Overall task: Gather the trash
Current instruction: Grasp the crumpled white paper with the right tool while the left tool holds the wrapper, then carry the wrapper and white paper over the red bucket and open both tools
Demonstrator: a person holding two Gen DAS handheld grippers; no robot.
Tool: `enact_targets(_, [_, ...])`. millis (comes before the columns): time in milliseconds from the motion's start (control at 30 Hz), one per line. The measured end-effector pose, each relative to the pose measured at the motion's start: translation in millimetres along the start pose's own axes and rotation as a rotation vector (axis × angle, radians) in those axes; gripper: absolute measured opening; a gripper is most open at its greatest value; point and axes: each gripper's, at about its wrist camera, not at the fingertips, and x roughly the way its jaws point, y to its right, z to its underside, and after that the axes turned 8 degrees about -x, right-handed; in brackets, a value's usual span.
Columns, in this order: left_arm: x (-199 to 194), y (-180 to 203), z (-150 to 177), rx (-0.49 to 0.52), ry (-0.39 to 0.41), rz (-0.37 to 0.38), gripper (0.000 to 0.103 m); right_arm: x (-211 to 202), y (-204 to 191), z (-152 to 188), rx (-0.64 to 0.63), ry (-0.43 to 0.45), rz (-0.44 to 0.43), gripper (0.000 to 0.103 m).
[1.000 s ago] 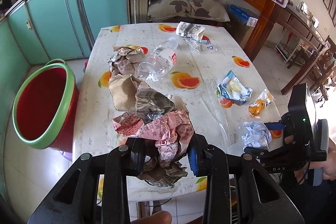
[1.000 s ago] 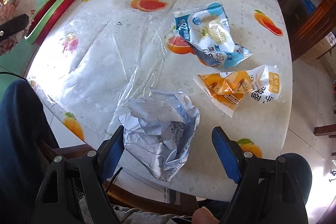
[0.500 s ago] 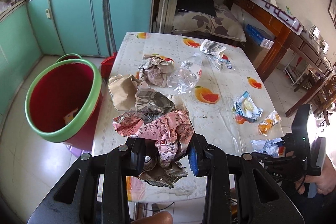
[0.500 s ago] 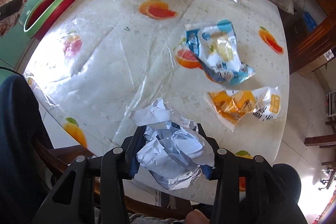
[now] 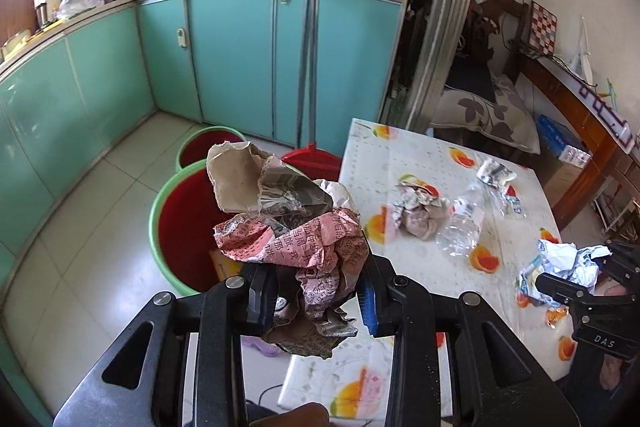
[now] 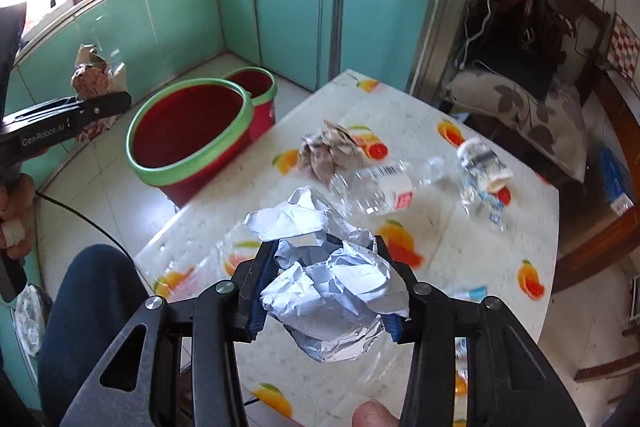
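Observation:
My left gripper (image 5: 314,297) is shut on a crumpled pink and brown newspaper wad (image 5: 288,231), held in the air beside the table's left edge, above the floor by the red bucket with a green rim (image 5: 176,211). It also shows in the right wrist view (image 6: 94,83). My right gripper (image 6: 324,291) is shut on a crumpled white and silver paper ball (image 6: 332,275), lifted above the near part of the table (image 6: 432,227). That ball also shows in the left wrist view (image 5: 568,259).
On the table lie another crumpled paper wad (image 6: 330,153), a clear plastic bottle (image 6: 384,183) and a crushed wrapper (image 6: 482,169). A smaller red bucket (image 6: 256,87) stands behind the big one. A mop (image 5: 310,39) leans on teal cabinets (image 5: 240,59). A person's leg (image 6: 88,311) is at near left.
Both grippers rose and swung left towards the bucket. The right gripper lifted the white paper ball off the table; a second ago it was open around it. The left kept its wad.

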Motion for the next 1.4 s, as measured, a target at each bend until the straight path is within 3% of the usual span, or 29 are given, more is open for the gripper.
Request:
enact_targets(300, [28, -54, -19, -0.058, 0.012, -0.06, 0.032, 15, -45, -73, -0.069, 0.113, -0.047, 0.043])
enact_targets(767, [90, -86, -21, -0.106, -0.071, -0.066, 0.034, 36, -67, -122, -0.087, 0.132, -0.053, 0.043])
enact_targets(833, [95, -90, -20, -0.116, -0.084, -0.073, 0.056, 40, -70, -125, -0.093, 0.13, -0.053, 0.043])
enact_targets(867, [96, -92, -20, -0.123, -0.081, -0.075, 0.08, 43, -72, -126, -0.096, 0.128, -0.055, 0.043])
enact_targets(900, [95, -94, -20, -0.132, -0.071, -0.072, 0.089, 45, -75, -128, -0.099, 0.125, -0.058, 0.043])
enact_targets(1033, [92, -104, -22, -0.144, -0.059, -0.076, 0.09, 56, -84, -137, -0.108, 0.121, -0.069, 0.043])
enact_targets(1133, [85, -115, -24, -0.171, -0.034, -0.085, 0.096, 64, -91, -146, -0.112, 0.128, -0.086, 0.043])
enact_targets(1400, [46, -151, -23, -0.252, 0.072, -0.205, 0.099, 95, -124, -176, -0.151, 0.145, -0.135, 0.043])
